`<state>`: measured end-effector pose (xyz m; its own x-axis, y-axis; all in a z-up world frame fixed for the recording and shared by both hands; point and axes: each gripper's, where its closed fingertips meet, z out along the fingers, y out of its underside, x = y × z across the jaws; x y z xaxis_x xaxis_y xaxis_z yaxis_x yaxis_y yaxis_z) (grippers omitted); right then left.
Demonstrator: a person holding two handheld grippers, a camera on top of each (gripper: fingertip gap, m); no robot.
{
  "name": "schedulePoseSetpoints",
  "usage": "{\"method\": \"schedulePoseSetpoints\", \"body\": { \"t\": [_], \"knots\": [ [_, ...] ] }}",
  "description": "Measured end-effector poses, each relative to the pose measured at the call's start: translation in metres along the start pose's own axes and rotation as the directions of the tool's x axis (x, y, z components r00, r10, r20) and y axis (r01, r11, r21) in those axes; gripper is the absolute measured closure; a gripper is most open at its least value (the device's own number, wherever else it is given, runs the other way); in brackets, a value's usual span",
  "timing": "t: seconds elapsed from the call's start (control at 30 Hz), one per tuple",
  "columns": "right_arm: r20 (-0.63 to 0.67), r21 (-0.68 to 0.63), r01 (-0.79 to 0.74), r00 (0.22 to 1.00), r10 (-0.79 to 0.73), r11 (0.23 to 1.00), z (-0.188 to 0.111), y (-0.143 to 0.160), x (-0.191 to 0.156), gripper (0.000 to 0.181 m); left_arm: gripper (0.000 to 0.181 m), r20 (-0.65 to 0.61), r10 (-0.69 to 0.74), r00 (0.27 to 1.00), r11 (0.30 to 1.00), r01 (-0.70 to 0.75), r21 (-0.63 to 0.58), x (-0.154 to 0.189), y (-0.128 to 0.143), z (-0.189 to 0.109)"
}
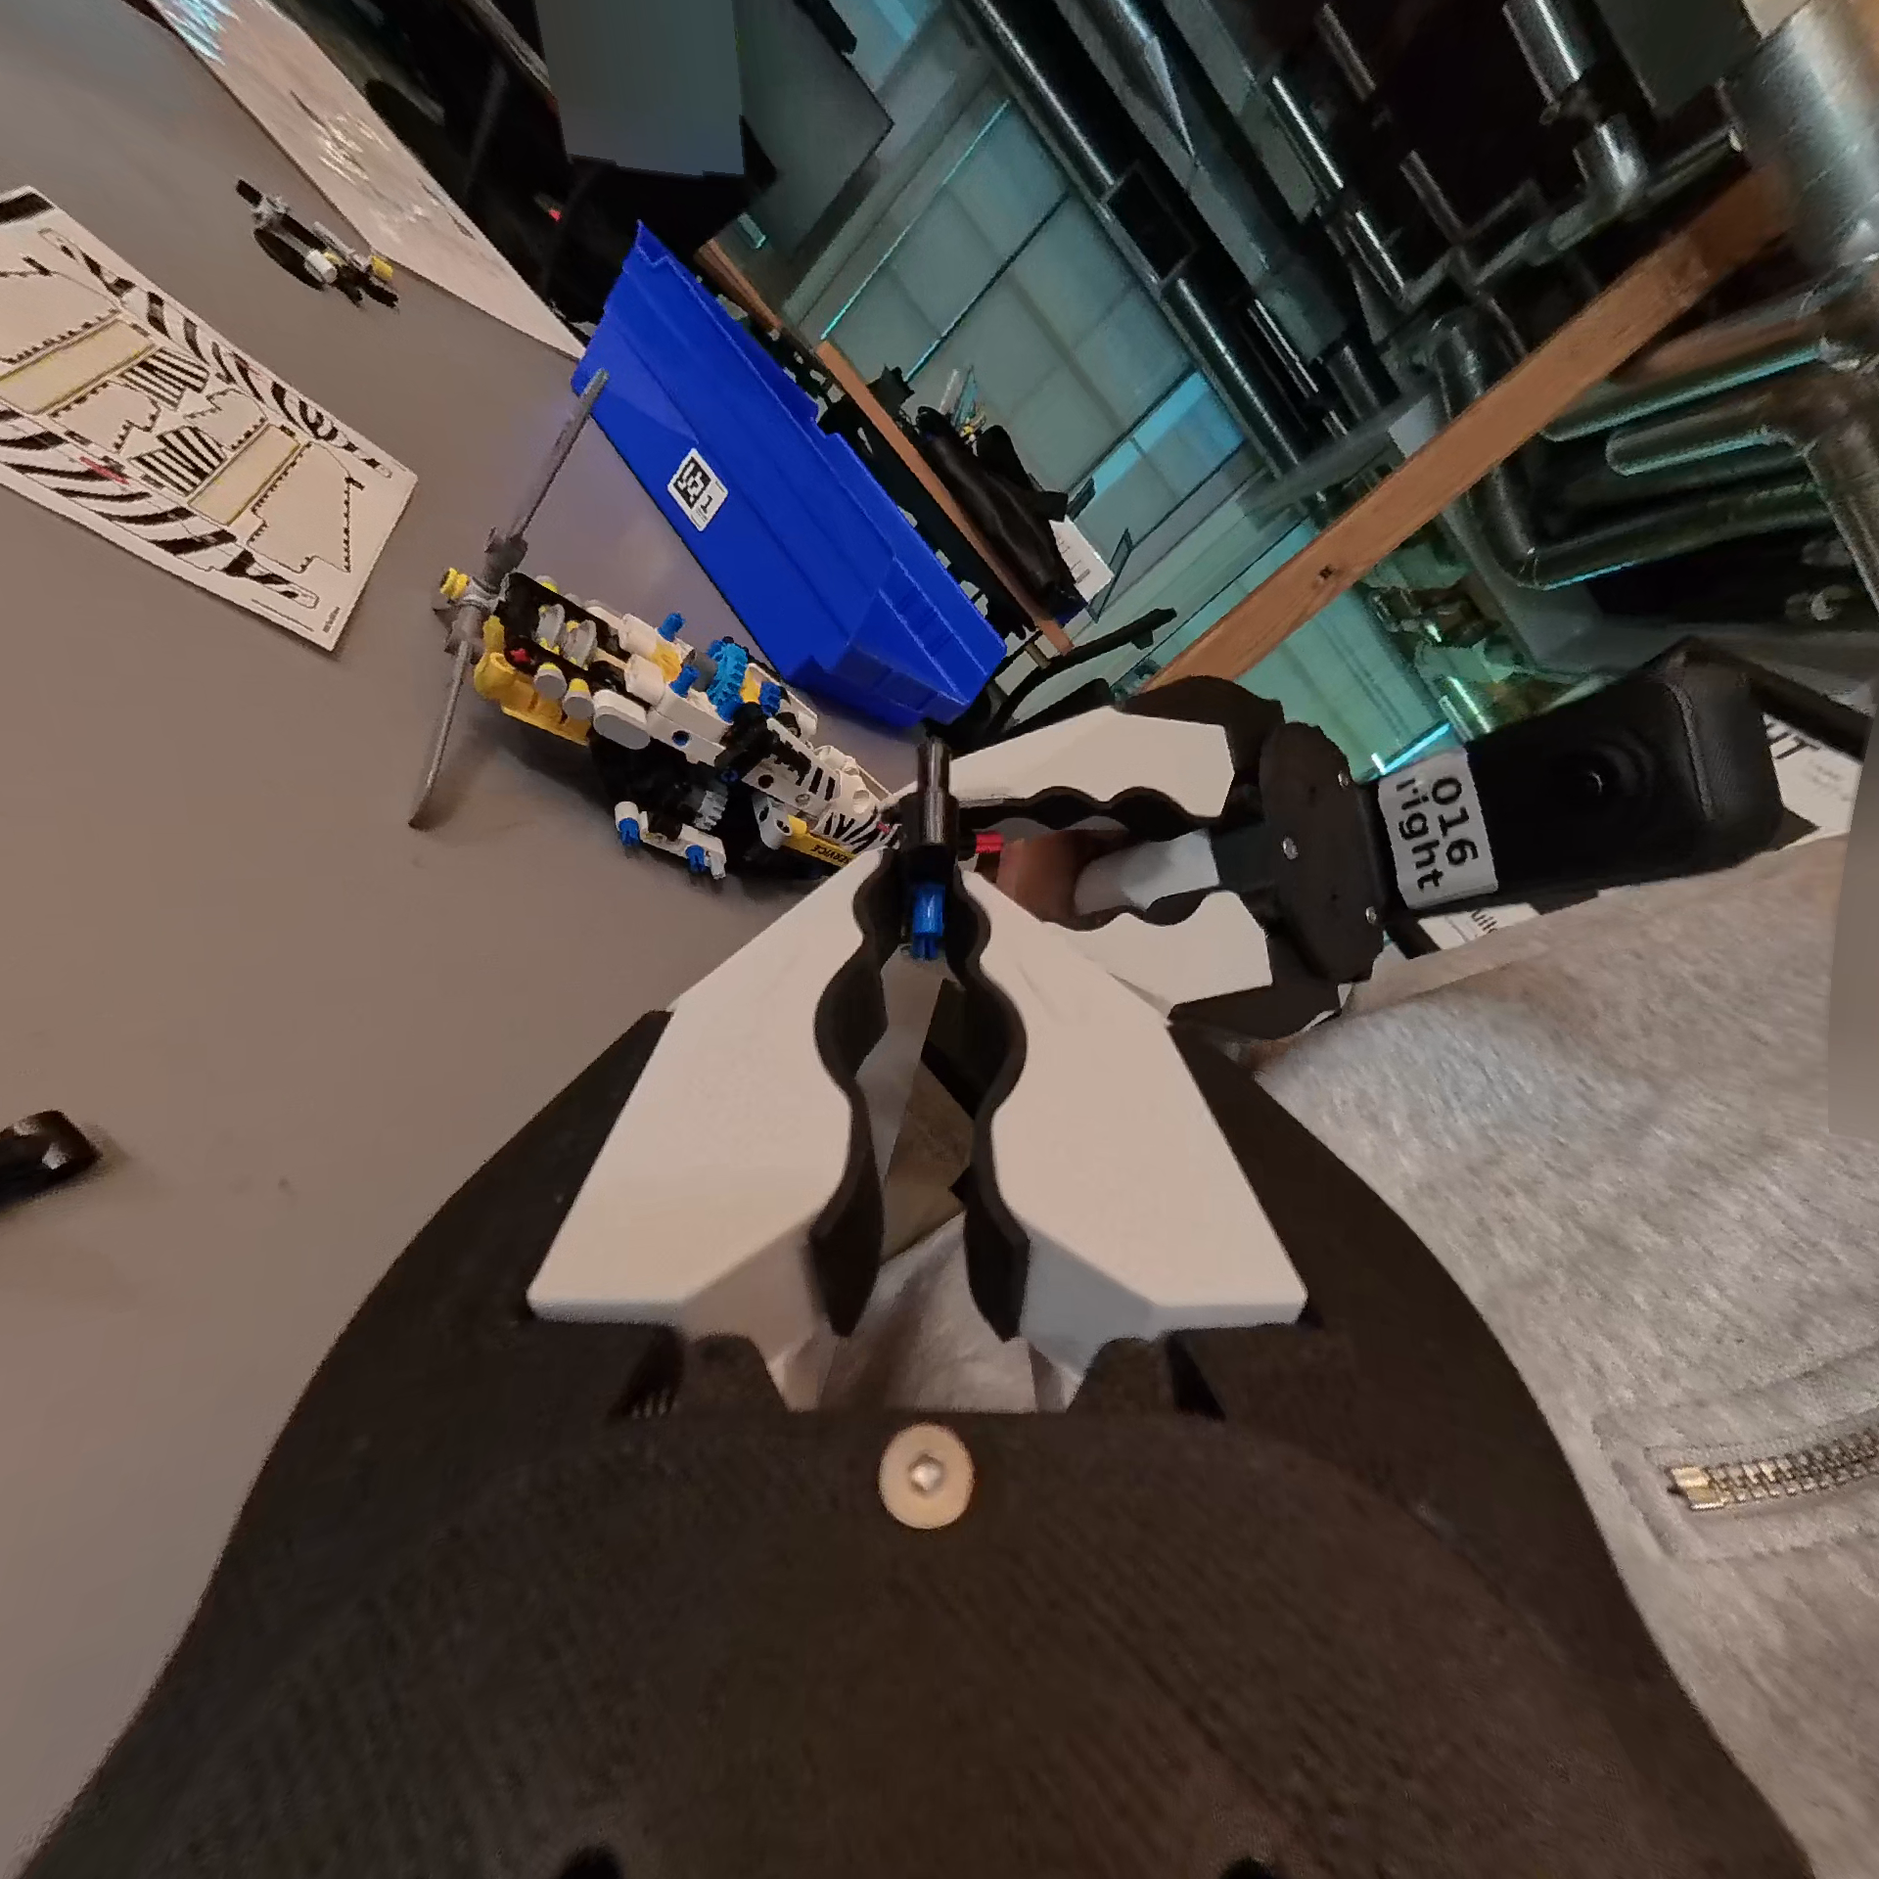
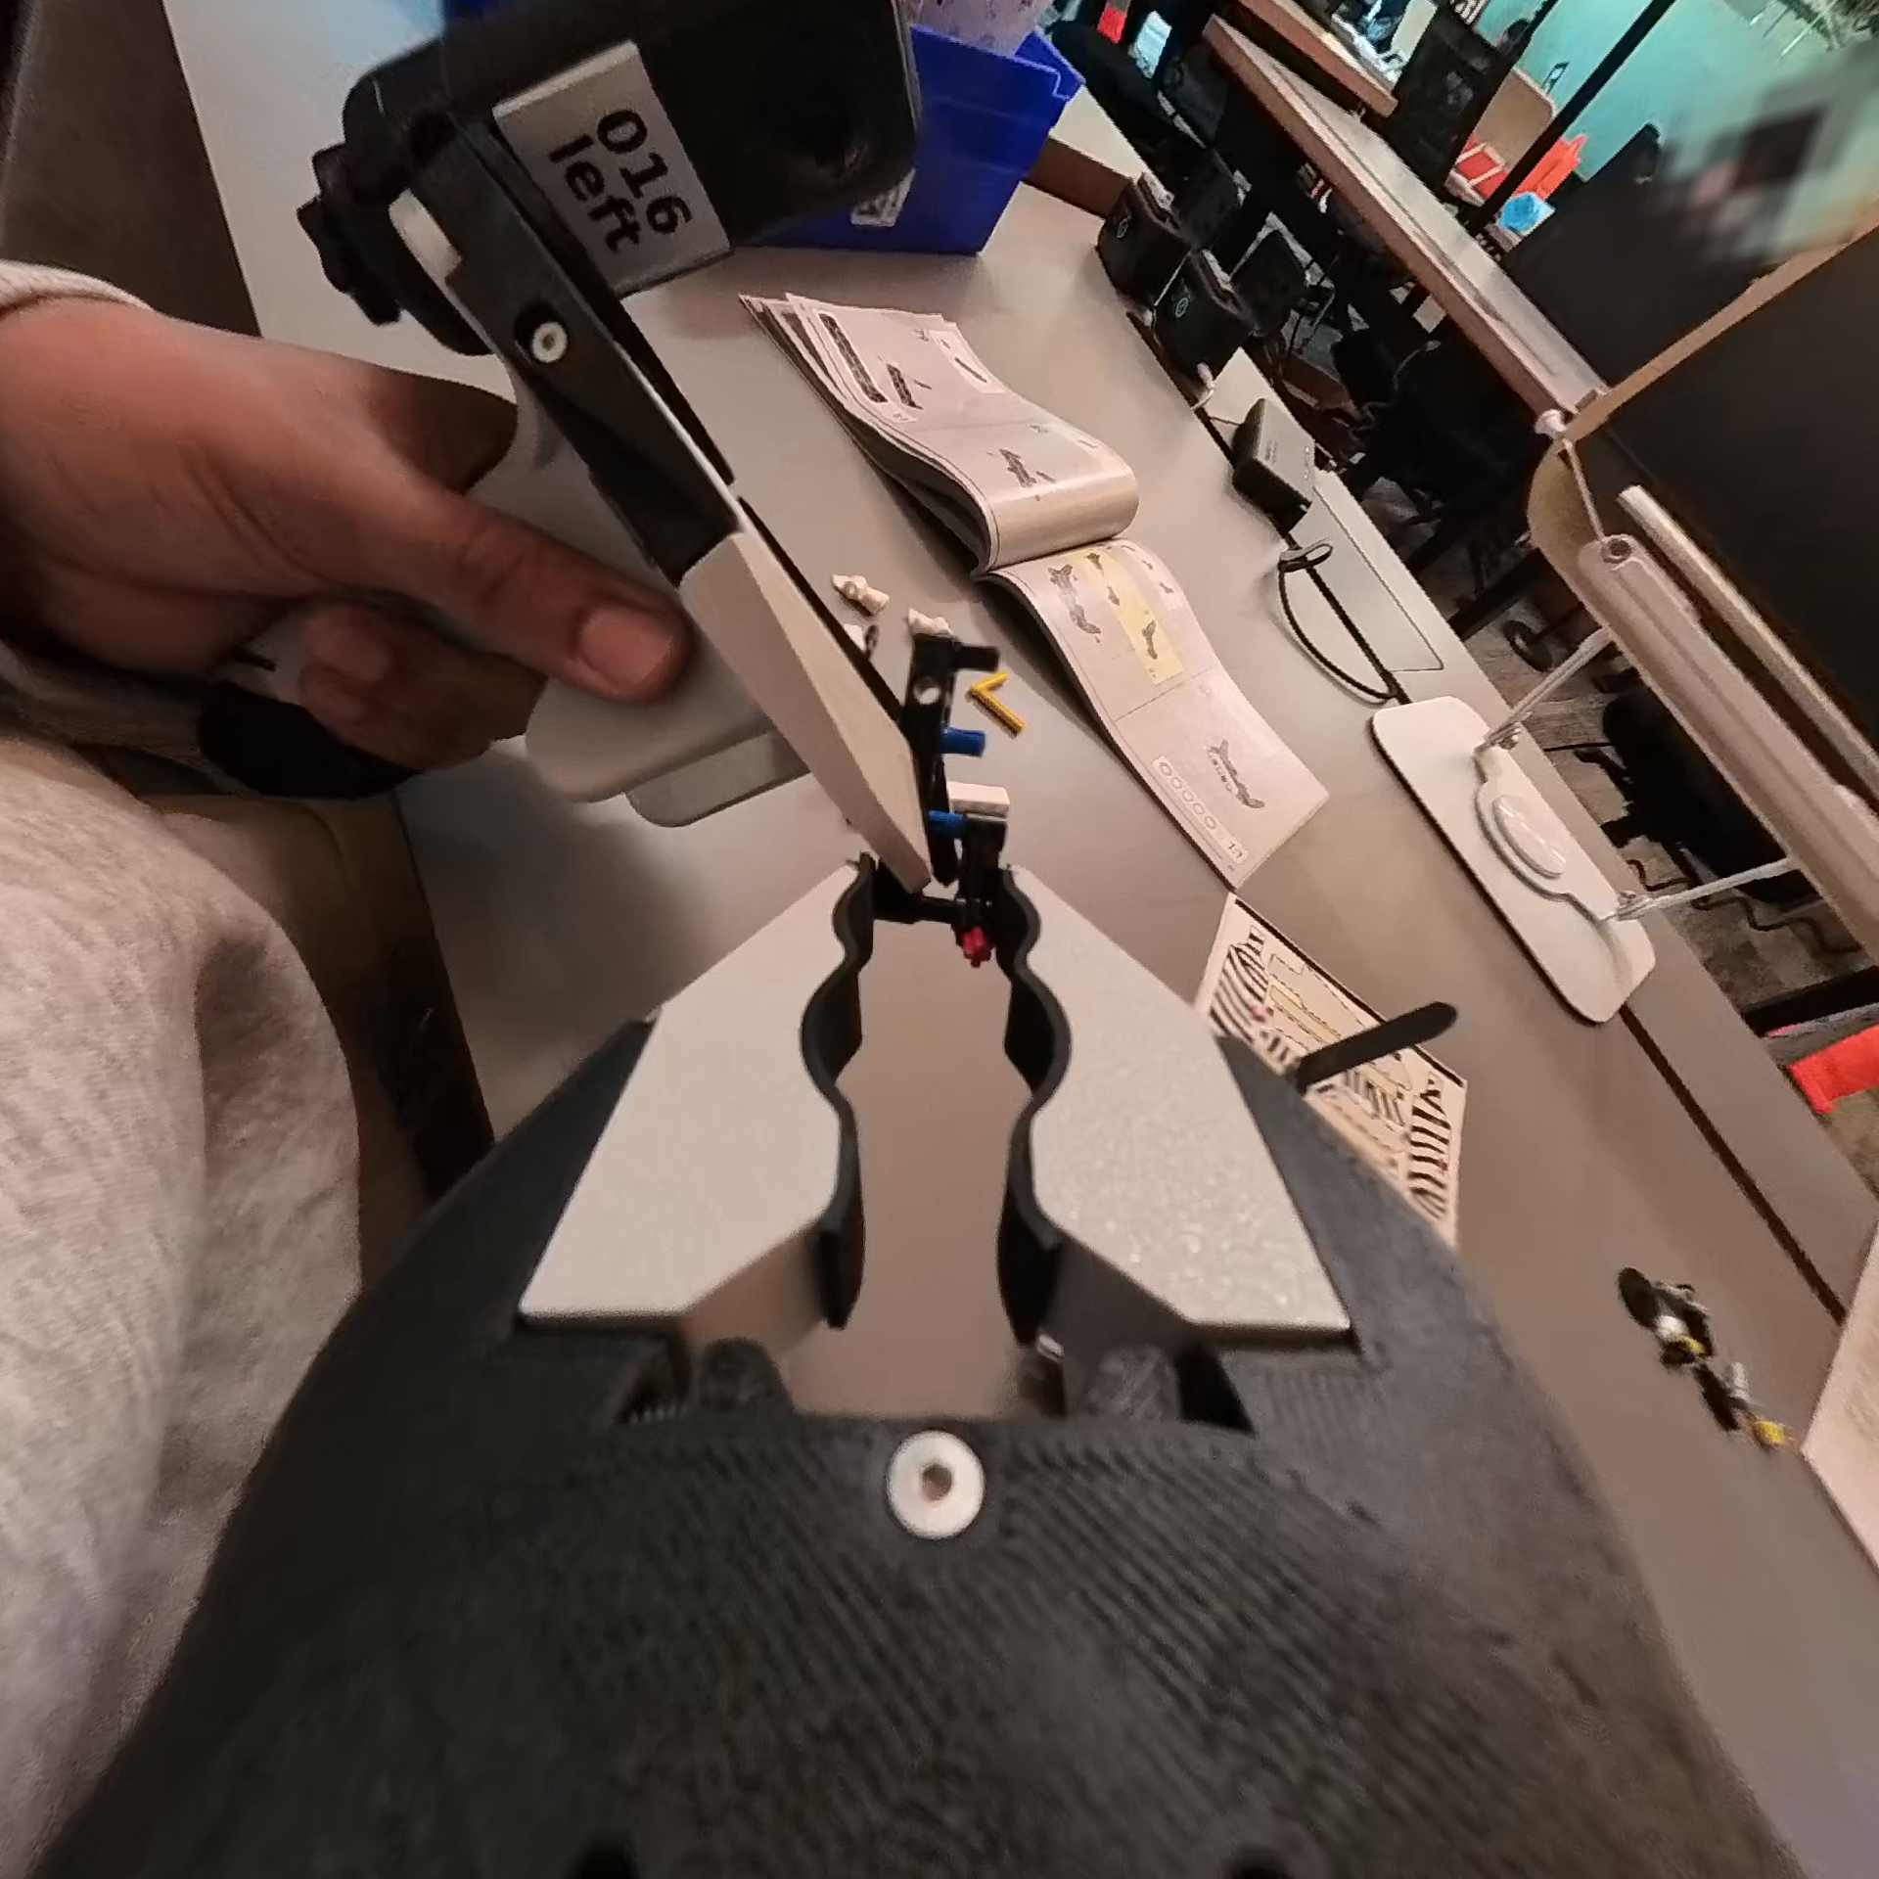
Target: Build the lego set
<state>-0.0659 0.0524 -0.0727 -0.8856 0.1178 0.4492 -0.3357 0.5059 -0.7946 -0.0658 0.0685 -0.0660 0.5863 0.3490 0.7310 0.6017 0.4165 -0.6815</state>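
Grey matte table (image 1: 254, 966); both tools pinch a studded black beam (image 2: 941, 752).

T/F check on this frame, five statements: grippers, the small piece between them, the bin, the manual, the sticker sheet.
1. Both grippers grip the same small black lego subassembly. True: left gripper and right gripper meet on it.
2. The subassembly carries blue pins. True.
3. The storage bin is red. False: it is blue.
4. The instruction booklet lies closed. False: it is open on the table.
5. The partly built model is held in the air. False: it rests on the table, near the sticker sheet.
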Motion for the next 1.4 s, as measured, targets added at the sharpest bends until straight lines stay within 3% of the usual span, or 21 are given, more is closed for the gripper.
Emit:
{"method": "schedulePoseSetpoints", "body": {
  "t": [0.13,0.57,0.73,0.8,1.03,1.2,1.27,1.4],
  "knots": [
    [-0.052,-0.029,0.061,0.997,-0.062,0.998,0.002,0.001,0.001,0.160,0.177,0.011,-0.025,1.000,1.000,0.025,0.019,-0.003,-0.002,-0.001],
    [-0.065,-0.070,0.052,0.996,-0.057,0.996,0.005,0.007,0.002,0.161,0.177,0.039,-0.055,0.998,0.998,0.053,0.041,-0.008,0.001,0.002],
    [0.034,0.004,-0.168,0.985,0.168,0.986,0.001,0.004,0.006,0.161,0.173,-0.027,-0.041,0.999,0.997,0.043,0.066,-0.001,-0.005,0.005],
    [0.078,0.052,-0.264,0.963,0.259,0.963,-0.004,-0.003,0.010,0.161,0.156,-0.062,-0.052,0.997,0.994,0.058,0.091,0.002,-0.009,0.003],
    [0.308,0.130,-0.525,0.828,0.469,0.841,-0.015,-0.022,0.007,0.161,0.126,-0.238,0.054,0.970,0.987,-0.016,0.159,0.026,-0.016,-0.014],
    [0.509,0.128,-0.638,0.699,0.502,0.759,-0.022,-0.042,-0.010,0.161,0.126,-0.407,0.104,0.908,0.984,-0.034,0.176,0.051,-0.016,-0.027],
    [0.555,0.118,-0.655,0.667,0.497,0.746,-0.024,-0.047,-0.016,0.161,0.127,-0.416,0.140,0.899,0.984,-0.080,0.159,0.057,-0.011,-0.026],
    [0.585,0.104,-0.672,0.638,0.501,0.733,-0.022,-0.051,-0.022,0.161,0.148,-0.401,0.200,0.894,0.967,-0.114,0.228,0.060,-0.017,-0.030]
  ]
}}
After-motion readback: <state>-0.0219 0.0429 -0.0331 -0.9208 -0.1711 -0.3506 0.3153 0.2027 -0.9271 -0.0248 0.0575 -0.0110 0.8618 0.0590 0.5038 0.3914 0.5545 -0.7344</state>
